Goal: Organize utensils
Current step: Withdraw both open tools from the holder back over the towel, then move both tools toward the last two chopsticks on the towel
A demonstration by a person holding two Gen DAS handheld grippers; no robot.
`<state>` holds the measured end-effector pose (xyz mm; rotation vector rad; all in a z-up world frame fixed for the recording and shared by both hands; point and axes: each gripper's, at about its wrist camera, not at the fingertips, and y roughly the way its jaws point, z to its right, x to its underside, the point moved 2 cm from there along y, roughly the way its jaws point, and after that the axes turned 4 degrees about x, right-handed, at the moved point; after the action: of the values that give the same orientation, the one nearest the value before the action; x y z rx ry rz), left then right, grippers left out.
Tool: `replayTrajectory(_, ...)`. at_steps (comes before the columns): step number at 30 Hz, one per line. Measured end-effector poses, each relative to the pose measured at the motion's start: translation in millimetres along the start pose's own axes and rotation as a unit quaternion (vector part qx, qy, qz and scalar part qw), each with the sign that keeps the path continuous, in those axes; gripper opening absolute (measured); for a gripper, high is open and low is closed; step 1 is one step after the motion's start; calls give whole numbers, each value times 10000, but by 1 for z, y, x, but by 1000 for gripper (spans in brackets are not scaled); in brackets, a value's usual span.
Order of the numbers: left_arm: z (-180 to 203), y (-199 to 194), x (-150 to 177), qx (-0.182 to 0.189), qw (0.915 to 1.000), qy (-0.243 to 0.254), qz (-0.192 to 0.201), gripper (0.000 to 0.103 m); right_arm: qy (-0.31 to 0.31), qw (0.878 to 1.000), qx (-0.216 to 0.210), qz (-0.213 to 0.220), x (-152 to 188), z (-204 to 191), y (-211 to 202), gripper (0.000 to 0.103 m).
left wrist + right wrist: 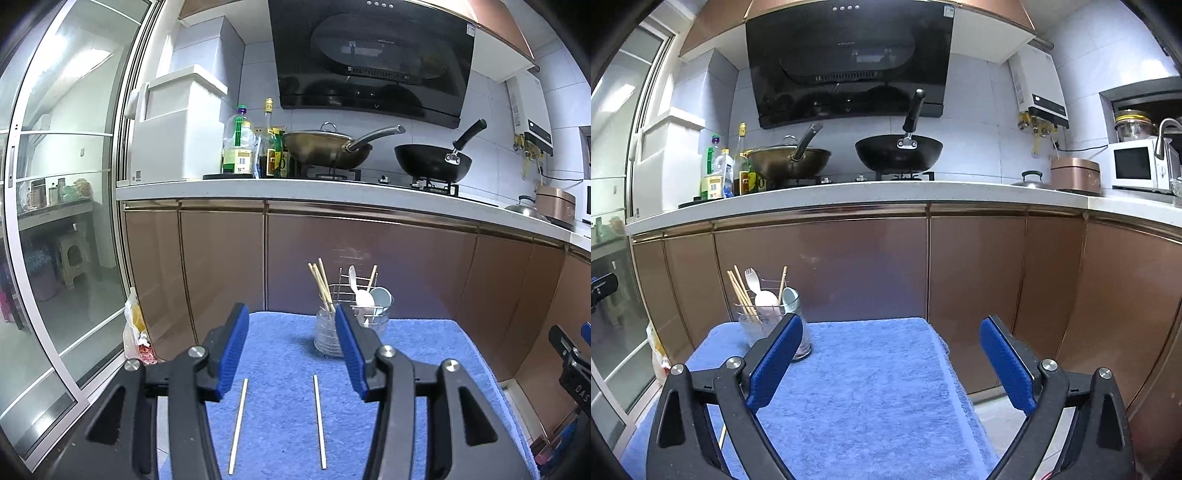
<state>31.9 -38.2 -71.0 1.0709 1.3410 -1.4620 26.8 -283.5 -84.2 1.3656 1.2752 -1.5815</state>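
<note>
Two loose wooden chopsticks lie on the blue towel, one on the left and one on the right, both below my left gripper. Its jaws are open with nothing between them. At the towel's far edge stands a clear glass holder with several chopsticks, and behind it a wire rack holds a white spoon. In the right wrist view my right gripper is wide open and empty above the towel. The holder sits partly behind its left finger.
Brown cabinet doors rise just behind the towel. On the counter above stand two woks and several bottles. A plastic bag sits on the floor on the left by the glass sliding door.
</note>
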Motion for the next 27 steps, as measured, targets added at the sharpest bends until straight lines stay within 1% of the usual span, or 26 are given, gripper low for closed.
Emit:
replayTrajectory(4, -3, 1, 5, -35, 10000, -7, 4, 47, -16, 9998, -184, 56, 5, -1, -7, 96)
replayTrajectory(8, -9, 5, 8, -125, 9999, -41, -9, 47, 356, 9985, -361, 220, 8, 5, -12, 96)
replayTrajectory(13, -23, 14, 11, -156, 9995, -191, -177, 47, 427, 9972, -573, 217, 11, 2, -9, 96)
replayTrajectory(16, -32, 21, 16, -192, 9991, -270, -261, 47, 451, 9965, -705, 92, 16, -4, -3, 96)
replayTrajectory(20, -41, 32, 21, -202, 9982, -327, -454, 47, 448, 9931, -1040, -303, 25, -15, 8, 96)
replayTrajectory(24, -50, 44, 26, -243, 9966, -373, -696, 47, 174, 9923, -1117, -516, 25, -25, 17, 92)
replayTrajectory(27, -61, 59, 27, -223, 9938, -435, -994, 47, 89, 9899, -1227, -705, 20, -30, 25, 91)
